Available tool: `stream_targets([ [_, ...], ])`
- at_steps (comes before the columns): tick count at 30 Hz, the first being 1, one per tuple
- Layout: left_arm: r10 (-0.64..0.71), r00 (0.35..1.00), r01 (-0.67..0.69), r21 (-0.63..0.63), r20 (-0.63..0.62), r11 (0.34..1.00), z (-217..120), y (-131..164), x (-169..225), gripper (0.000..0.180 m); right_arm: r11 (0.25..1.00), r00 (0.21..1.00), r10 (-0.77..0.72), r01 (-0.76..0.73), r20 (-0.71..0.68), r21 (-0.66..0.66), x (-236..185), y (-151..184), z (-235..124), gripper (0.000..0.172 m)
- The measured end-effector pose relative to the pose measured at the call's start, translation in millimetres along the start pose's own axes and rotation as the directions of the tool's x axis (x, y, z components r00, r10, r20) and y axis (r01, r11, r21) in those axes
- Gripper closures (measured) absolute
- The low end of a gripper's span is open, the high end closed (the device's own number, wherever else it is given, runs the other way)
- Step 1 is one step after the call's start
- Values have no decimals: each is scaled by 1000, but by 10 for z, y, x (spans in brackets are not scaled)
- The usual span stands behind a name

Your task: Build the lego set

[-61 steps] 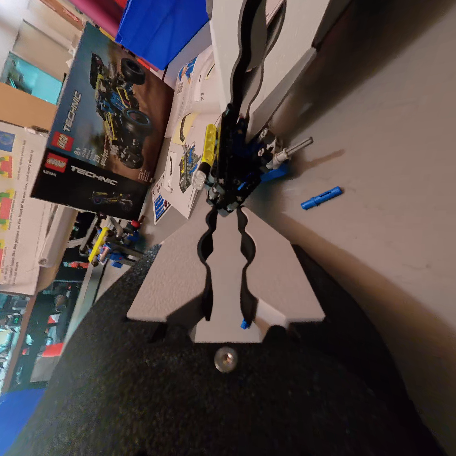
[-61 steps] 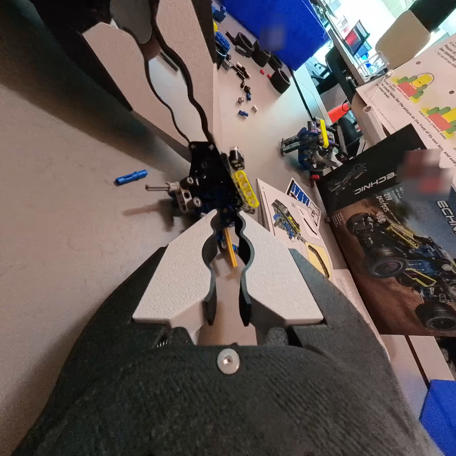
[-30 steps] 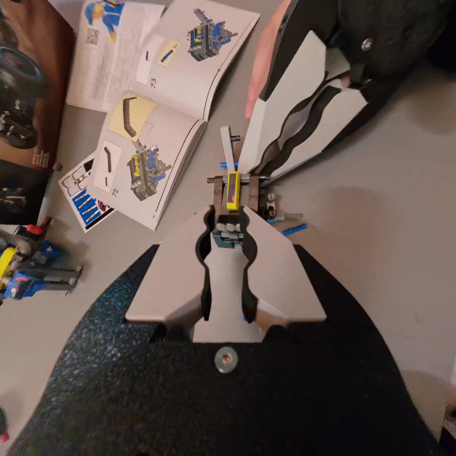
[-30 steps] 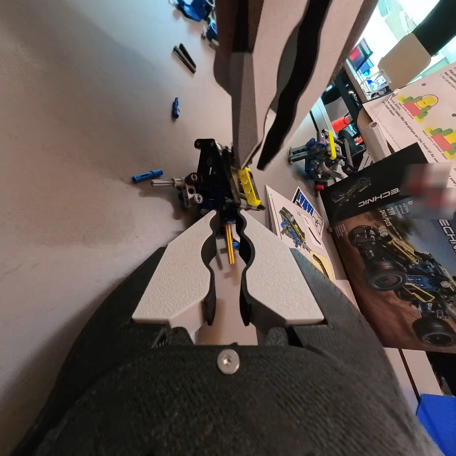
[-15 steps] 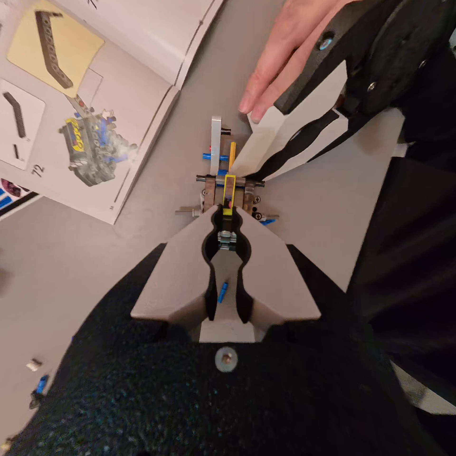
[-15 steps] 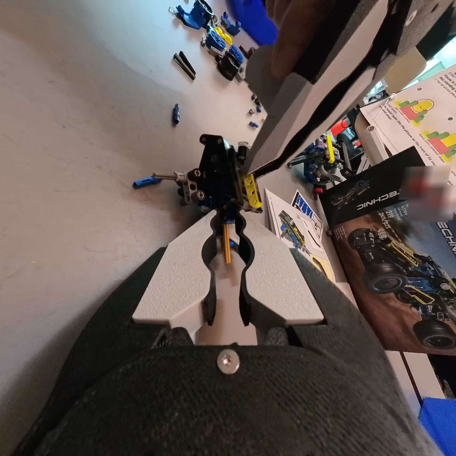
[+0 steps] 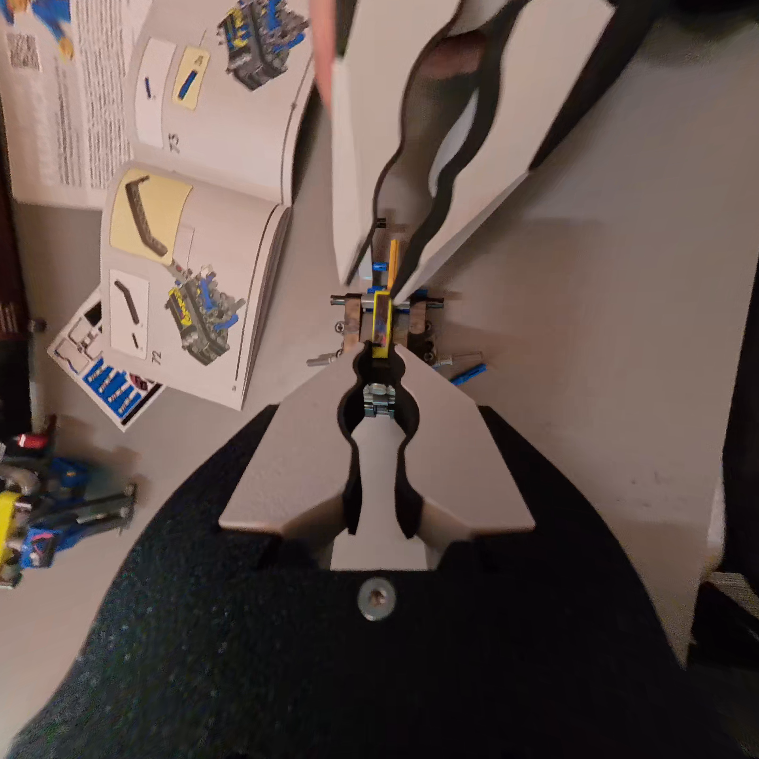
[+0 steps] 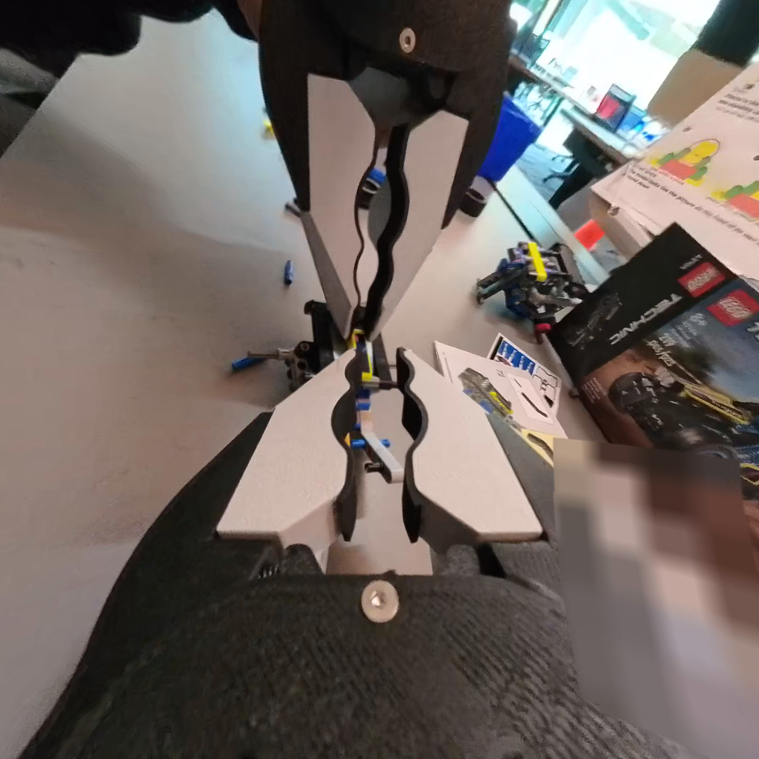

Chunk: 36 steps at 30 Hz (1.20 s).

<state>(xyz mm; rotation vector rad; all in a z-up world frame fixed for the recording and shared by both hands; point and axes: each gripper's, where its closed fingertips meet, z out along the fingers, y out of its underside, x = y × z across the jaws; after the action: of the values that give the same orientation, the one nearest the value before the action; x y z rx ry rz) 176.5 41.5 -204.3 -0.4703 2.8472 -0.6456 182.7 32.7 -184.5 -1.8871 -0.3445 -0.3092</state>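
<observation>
Both claws meet over a small black, yellow and blue brick model [image 7: 380, 324] standing on the grey tabletop [image 7: 575, 328]. The left claw [image 7: 380, 354] is closed down narrow on the model's yellow strip, its tips pinching either side. The right claw [image 8: 380, 361] is parted: the model's blue and yellow pieces lie against one finger [image 8: 328, 394], while a clear gap separates them from the other, so it grips nothing. Just beside the model lies a loose blue pin [image 7: 468, 374]. Off to the left claw's left, an open instruction booklet [image 7: 185, 230] lies flat, and nearer still, a second brick assembly [image 7: 37, 517].
</observation>
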Motion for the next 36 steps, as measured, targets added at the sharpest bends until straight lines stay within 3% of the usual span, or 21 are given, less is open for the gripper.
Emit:
stream_targets([
  [3, 29, 1000, -29, 44, 3, 999, 29, -59, 57, 177, 994, 992, 8, 5, 122, -108, -140, 122, 73, 162],
  [5, -4, 1000, 4, 86, 2, 996, 5, -44, 57, 176, 993, 991, -16, 31, 131, -117, -156, 155, 87, 165],
  [10, -93, 996, 89, 322, -2, 943, -168, 60, 41, 147, 994, 996, 0, 10, 91, -111, -63, 190, 78, 165],
  [19, -185, 981, 191, 422, -54, 886, 204, 132, -177, 116, 990, 984, 132, -125, 118, -64, -47, 179, 96, 166],
  [25, -191, 959, 269, 468, -209, 841, 225, 108, -169, 137, 966, 961, 254, -246, 113, -79, 23, 211, 82, 166],
  [36, -375, 806, 560, 385, -459, 734, 176, 91, -146, 138, 890, 881, 456, -447, 129, -92, 90, 216, 78, 165],
])
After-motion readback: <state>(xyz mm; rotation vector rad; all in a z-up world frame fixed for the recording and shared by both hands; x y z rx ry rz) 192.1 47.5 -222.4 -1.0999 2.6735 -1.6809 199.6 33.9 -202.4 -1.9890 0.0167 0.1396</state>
